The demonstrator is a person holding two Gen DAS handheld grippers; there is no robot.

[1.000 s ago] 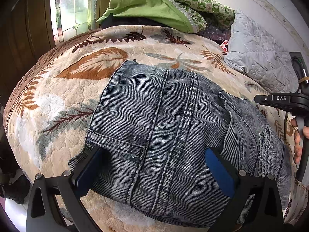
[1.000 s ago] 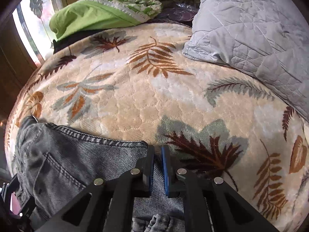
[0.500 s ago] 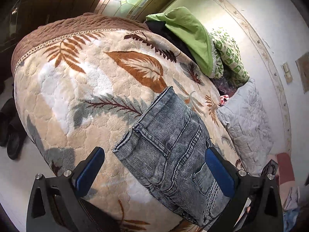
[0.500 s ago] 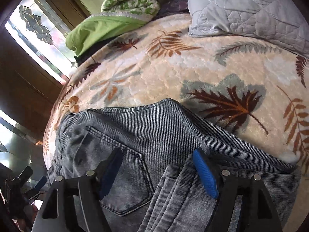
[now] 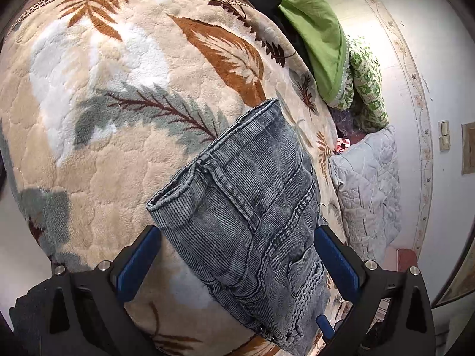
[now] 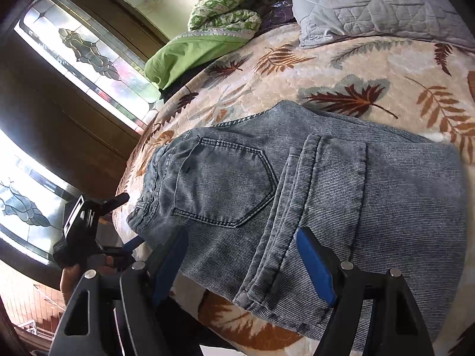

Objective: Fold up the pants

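The grey-blue denim pants (image 5: 252, 201) lie folded into a compact stack on the leaf-patterned blanket (image 5: 118, 118). My left gripper (image 5: 237, 262) hovers open at the stack's near end, and its blue pads (image 5: 139, 264) stand apart from the cloth. In the right wrist view the pants (image 6: 326, 184) show a back pocket and a folded leg on top. My right gripper (image 6: 242, 267) is open above their near edge, with nothing pinched. The left gripper (image 6: 130, 221) shows at the waistband corner, held by a hand.
A green pillow (image 5: 311, 35), a green patterned quilt (image 5: 365, 83) and a grey quilted pillow (image 5: 368, 184) crowd the far end of the bed. Stained-glass windows (image 6: 89, 56) in dark wood frames run along one side. The blanket (image 6: 356, 68) drops off at the bed's edge below the pants.
My right gripper was shut on the pants' edge, then opened and drew back. The left gripper rolled and pulled away, so the pants look smaller and slanted.
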